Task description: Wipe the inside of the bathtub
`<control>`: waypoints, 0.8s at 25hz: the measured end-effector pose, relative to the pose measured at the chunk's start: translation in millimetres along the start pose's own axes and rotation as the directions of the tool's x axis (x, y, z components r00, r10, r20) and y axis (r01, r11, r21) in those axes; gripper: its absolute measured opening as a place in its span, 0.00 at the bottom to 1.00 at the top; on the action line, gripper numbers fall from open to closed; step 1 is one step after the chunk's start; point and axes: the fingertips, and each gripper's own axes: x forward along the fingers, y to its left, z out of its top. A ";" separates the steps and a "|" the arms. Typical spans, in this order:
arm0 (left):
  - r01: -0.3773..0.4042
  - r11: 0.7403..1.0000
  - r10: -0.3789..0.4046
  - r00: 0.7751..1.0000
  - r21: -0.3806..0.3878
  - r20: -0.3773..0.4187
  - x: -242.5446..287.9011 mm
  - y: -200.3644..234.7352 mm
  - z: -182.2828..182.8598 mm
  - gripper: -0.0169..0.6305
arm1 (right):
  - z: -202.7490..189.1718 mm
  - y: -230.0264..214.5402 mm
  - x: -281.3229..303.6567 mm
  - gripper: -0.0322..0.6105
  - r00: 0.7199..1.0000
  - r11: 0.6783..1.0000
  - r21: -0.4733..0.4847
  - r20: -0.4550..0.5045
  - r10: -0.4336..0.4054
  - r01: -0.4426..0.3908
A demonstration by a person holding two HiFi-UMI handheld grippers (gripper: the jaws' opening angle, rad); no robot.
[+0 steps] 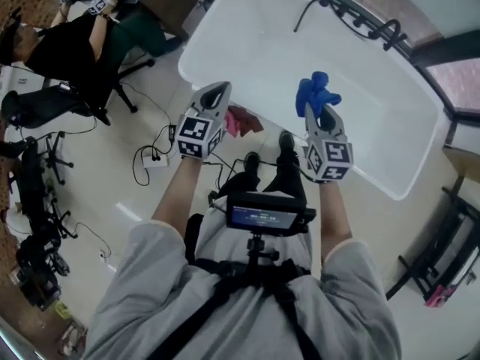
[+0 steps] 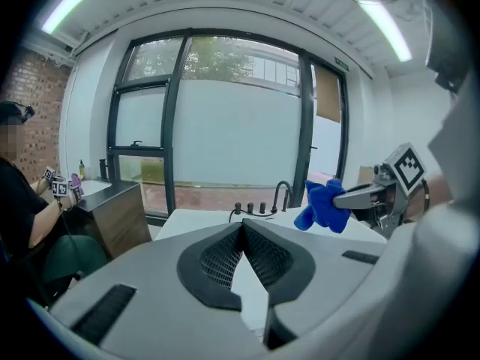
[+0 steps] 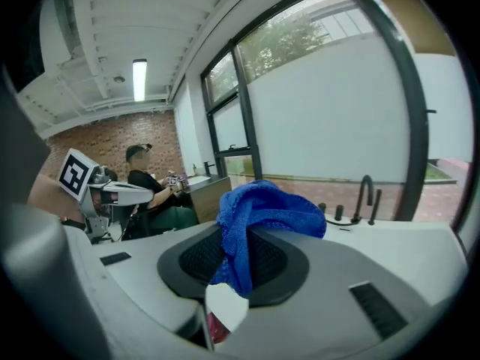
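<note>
The white bathtub [image 1: 247,28] fills the upper middle of the head view, with a dark faucet [image 1: 360,21] on its far rim. My right gripper [image 1: 315,109] is shut on a blue cloth [image 1: 316,93], held up over the tub's near edge; the cloth [image 3: 259,216] bunches out between the jaws in the right gripper view. My left gripper [image 1: 218,94] is shut and holds nothing, its jaws meeting at the tips [image 2: 241,227]. It hovers beside the right one, near the tub's near-left rim. From the left gripper view the blue cloth [image 2: 322,205] shows in the right gripper.
A pink rag [image 1: 241,120] lies on the floor by the tub's near side. A seated person [image 1: 67,36] at a desk and office chairs occupy the upper left. Cables and a power strip [image 1: 154,158] lie on the floor. A dark rack [image 1: 442,268] stands at the lower right.
</note>
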 end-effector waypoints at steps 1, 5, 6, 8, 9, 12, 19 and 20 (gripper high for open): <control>0.013 1.000 -0.013 1.000 0.002 0.011 -7.3 -6.2 4.9 0.03 | -0.7 -7.1 -19.5 0.18 0.999 0.999 0.017 0.009 -0.040 0.040; 0.085 0.996 -0.086 0.996 0.022 0.032 -15.2 -14.2 17.1 0.03 | -9.2 -31.6 -71.7 0.18 0.977 0.976 0.055 0.006 -0.212 0.211; 0.099 0.995 -0.100 0.995 0.025 0.031 -15.2 -16.2 17.4 0.03 | -13.0 -36.0 -80.8 0.18 0.970 0.968 0.061 0.000 -0.243 0.242; 0.124 0.992 -0.125 0.992 0.030 0.030 -14.3 -25.6 17.6 0.03 | -19.7 -45.4 -99.8 0.18 0.956 0.954 0.064 -0.011 -0.293 0.293; 0.134 0.991 -0.135 0.990 0.030 0.030 -13.3 -31.8 17.8 0.03 | -23.6 -50.5 -109.0 0.18 0.950 0.947 0.067 -0.015 -0.313 0.313; 0.153 0.988 -0.153 0.988 0.029 0.026 -6.1 -46.4 14.5 0.03 | -40.3 -67.6 -127.1 0.18 0.930 0.925 0.094 -0.035 -0.366 0.368; 0.220 0.974 -0.220 0.975 0.059 -0.009 4.2 -107.7 9.8 0.03 | -67.4 -113.2 -174.2 0.18 0.896 0.889 0.117 -0.063 -0.439 0.444; 0.223 0.972 -0.223 0.975 0.070 -0.009 8.8 -123.9 10.9 0.03 | -73.9 -127.1 -185.2 0.18 0.894 0.886 0.120 -0.066 -0.444 0.449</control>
